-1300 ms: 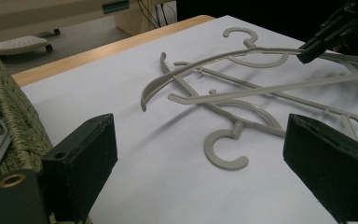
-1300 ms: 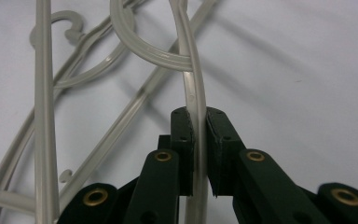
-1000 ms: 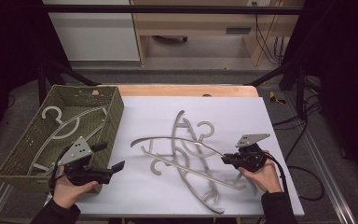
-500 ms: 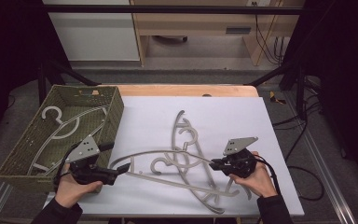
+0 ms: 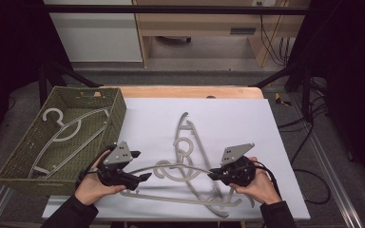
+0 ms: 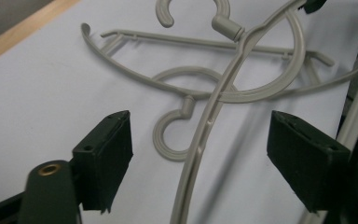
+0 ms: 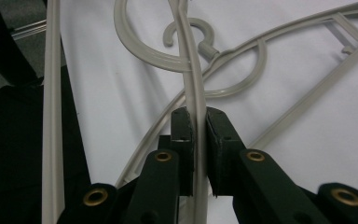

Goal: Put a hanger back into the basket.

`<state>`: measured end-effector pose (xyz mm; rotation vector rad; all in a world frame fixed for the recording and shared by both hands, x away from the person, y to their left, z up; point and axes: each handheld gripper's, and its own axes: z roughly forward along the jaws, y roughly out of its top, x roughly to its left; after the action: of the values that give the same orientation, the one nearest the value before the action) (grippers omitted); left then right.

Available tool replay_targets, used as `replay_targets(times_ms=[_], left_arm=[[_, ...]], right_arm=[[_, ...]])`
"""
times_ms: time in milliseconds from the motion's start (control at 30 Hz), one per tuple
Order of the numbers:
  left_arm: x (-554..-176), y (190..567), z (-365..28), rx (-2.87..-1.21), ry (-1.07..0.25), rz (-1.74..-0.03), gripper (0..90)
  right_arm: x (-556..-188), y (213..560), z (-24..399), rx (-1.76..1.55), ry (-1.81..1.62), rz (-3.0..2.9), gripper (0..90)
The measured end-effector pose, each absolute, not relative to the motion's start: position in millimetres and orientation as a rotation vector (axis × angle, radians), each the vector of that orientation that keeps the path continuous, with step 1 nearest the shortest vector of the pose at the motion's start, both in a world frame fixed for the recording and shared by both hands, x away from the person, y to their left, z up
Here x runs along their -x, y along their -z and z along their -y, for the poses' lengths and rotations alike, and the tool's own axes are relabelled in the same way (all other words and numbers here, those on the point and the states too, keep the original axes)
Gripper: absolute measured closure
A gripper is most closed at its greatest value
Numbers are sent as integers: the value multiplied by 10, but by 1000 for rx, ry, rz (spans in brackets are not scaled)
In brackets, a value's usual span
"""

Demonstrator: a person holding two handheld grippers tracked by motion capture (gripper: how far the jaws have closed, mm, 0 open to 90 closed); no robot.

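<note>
Hangers lie tangled on the white tabletop in the high view, and one more already rests in the green basket at the left. The right tool has one arched hanger raised by its right end, while the left tool comes to the other end. Both hands enter from the near edge, palms turned inward, the tools pointing at each other along the arch.

In the left gripper view, the left tool's pads stand wide apart and have just been closing; the hanger's arm runs between them untouched. It would do well to centre the arm in the gap before it clamps, keeping clear of the hooks below.

In the right gripper view, the right tool is clamped tight on the hanger's thin arm. Lifting both ends level should free it from the pile.
</note>
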<state>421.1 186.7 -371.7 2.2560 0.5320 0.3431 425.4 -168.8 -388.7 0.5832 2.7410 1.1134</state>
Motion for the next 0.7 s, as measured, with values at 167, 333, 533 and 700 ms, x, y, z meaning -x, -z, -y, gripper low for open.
replay_targets(times_ms=[167, 333, 533, 700], left_arm=[[-4256, 3814, -1762, -2361, -330, -478, 338], [-4251, 3891, -1703, -2439, -322, -441, 478], [-4259, 3936, -1688, -2485, -316, -407, 686], [-4244, 3963, -1668, -2504, -305, -389, 777]], right_arm=[[-4230, 3880, 1631, -560, -1109, -2756, 828], [-4220, 3885, 1608, -551, -1103, -2767, 828], [-4223, 3895, 1604, -521, -1112, -2779, 827], [-4231, 3916, 1596, -510, -1110, -2788, 827]])
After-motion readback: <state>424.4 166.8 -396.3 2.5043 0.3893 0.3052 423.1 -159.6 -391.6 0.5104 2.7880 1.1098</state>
